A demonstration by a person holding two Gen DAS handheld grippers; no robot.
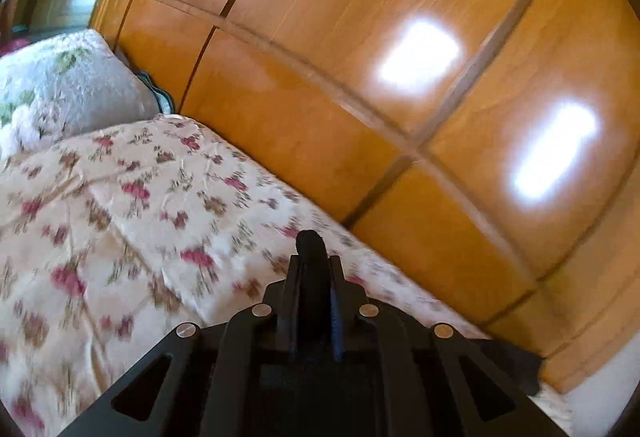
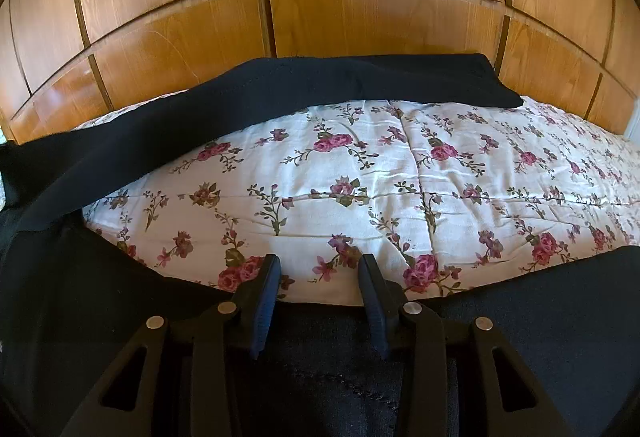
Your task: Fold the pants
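Observation:
Black pants (image 2: pixel 280 85) lie on a floral bedspread (image 2: pixel 400 177). One leg stretches along the far edge by the wooden wall; another part of them (image 2: pixel 540 317) lies under my right gripper. My right gripper (image 2: pixel 320 269) is open, its fingers (image 2: pixel 264 289) just above the near edge of the black cloth, holding nothing. My left gripper (image 1: pixel 312 245) is shut on a fold of the black pants (image 1: pixel 310 241), lifted above the bedspread (image 1: pixel 140 217); more black cloth (image 1: pixel 516 365) hangs at its lower right.
A wooden panelled wall (image 2: pixel 360 17) runs along the far side of the bed and also shows in the left wrist view (image 1: pixel 400 77). A floral pillow (image 1: pixel 68 89) lies at the left end of the bed.

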